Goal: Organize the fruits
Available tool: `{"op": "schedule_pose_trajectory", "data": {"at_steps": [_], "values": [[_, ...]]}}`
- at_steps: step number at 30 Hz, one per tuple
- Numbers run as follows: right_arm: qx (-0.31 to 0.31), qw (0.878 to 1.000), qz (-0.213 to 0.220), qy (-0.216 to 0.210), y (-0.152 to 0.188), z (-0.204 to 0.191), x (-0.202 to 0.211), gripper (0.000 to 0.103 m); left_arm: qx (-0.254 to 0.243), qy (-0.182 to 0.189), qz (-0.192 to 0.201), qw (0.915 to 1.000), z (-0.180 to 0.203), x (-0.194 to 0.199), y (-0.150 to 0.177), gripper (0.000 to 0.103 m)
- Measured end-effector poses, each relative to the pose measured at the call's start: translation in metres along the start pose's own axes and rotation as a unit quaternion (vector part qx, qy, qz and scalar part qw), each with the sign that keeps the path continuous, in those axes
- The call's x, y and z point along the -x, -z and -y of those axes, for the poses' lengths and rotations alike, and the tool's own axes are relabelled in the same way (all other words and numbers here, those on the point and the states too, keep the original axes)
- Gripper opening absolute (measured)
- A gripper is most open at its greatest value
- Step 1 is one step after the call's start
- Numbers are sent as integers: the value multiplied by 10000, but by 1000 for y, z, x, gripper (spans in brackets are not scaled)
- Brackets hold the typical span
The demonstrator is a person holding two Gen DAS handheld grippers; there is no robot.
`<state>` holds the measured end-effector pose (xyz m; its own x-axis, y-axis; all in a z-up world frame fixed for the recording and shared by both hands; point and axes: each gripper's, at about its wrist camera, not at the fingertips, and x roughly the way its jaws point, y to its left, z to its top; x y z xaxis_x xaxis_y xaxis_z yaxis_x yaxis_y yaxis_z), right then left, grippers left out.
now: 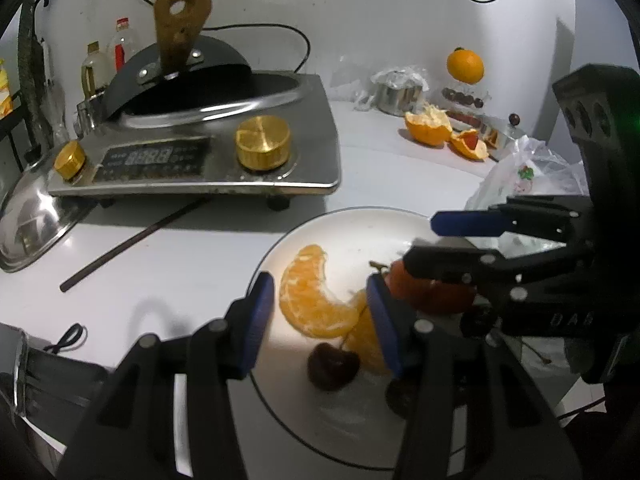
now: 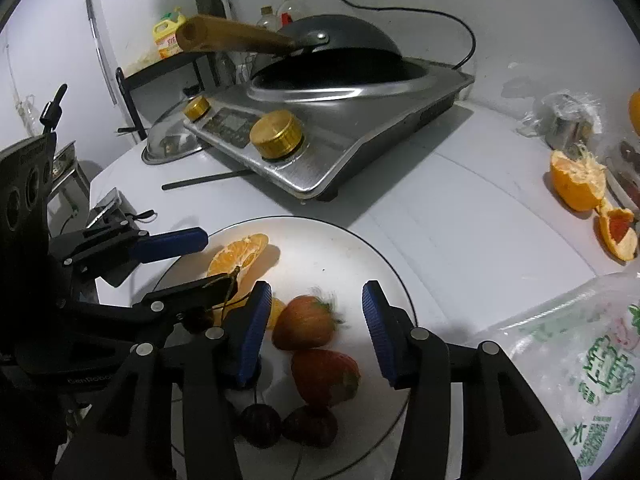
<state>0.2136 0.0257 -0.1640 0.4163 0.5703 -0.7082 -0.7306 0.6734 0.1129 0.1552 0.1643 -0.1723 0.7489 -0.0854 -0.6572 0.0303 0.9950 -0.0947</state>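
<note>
Both tongs hang parted over the white plate (image 2: 360, 248) at the surface's near edge. The right tongs (image 2: 316, 332) straddle a strawberry (image 2: 306, 324) without pressing it; the left tongs (image 1: 320, 320) stand open around an orange segment (image 1: 308, 300), a cherry (image 1: 332, 366) nearby.

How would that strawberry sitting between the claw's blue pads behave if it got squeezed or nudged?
The strawberry looks soft, so a firm pinch would probably bruise it. Lying on its side on the smooth plate, it would likely slide or wobble rather than roll far. It looks light.
</note>
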Motion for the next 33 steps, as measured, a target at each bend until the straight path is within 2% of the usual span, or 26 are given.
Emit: {"op": "schedule_pose_trajectory", "data": {"at_steps": [10, 11, 12, 13, 33], "values": [[-12, 9998, 170, 118, 9, -3, 33, 50, -42, -9, 139, 9999, 14, 25, 0, 52], [-16, 9997, 198, 129, 11, -3, 38, 50, -52, -4, 149, 9999, 16, 28, 1, 54], [-19, 9997, 218, 138, 12, -3, 41, 50, -58, 4, 161, 9999, 18, 31, 2, 64], [-20, 9996, 236, 150, 13, -3, 45, 50, -52, 17, 189, 9998, 20, 35, 3, 70], [-131, 9967, 699, 392, 52, -1, 127, 50, -326, -34, 543, 9980, 78, 93, 9, 71]]}}
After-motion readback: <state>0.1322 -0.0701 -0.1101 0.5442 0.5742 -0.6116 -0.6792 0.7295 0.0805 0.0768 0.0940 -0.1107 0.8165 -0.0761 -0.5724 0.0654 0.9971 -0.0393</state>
